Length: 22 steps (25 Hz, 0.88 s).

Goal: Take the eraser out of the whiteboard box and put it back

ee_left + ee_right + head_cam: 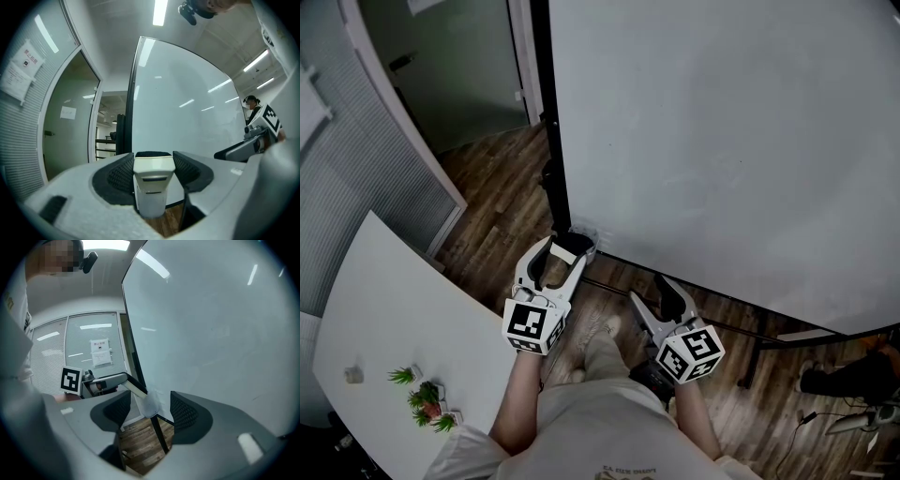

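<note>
Head view: the cream plastic eraser with a dark felt face (pixel 563 254) is out of the box, gripped at the tip of the left gripper (pixel 566 247), just beside the small clear plastic box (pixel 585 234) at the lower left corner of the large whiteboard (pixel 722 141). The left forearm reaches forward over the wooden floor (pixel 502 187). The right gripper (pixel 647 289) is held nearer the body, pointing toward the board, its fingers apart and empty. A white worktop (pixel 384 309) lies to the left.

Left gripper view: the eraser (pixel 152 183) stands upright, felt edge on top, a dark slot across its pale face. The ribbed black fingers (pixel 121 176) press on both its sides. The gripper points level at the whiteboard (pixel 187 103).

Right gripper view: the right gripper's (pixel 149 411) black fingers (pixel 185 416) stand apart with nothing clamped. Beyond the gap show the clear box (pixel 151 404) and a dark stand leg over the floor.
</note>
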### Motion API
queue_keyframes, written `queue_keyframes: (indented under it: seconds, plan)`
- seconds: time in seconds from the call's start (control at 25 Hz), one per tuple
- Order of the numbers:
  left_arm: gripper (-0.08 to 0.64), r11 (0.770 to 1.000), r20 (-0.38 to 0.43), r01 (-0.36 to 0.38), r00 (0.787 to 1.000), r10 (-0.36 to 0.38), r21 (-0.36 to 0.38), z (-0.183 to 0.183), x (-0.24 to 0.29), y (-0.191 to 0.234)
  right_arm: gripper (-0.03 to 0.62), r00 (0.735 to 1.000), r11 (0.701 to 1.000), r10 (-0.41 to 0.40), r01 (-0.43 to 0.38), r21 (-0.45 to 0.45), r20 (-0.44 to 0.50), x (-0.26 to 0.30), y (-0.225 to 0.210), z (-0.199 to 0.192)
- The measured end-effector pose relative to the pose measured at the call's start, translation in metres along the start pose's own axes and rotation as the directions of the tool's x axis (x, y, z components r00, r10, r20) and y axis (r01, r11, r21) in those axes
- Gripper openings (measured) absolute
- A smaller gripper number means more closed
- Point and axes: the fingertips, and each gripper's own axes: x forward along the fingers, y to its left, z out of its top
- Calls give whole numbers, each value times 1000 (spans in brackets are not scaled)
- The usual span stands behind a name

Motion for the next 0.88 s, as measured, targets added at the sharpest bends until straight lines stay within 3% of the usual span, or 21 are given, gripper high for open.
queue_keyframes:
  seconds: [0.88]
  plan:
    - [256, 1000, 36, 1, 999, -2, 20, 24, -24, -9, 264, 999, 1000, 11, -10, -22, 53, -7, 16, 15]
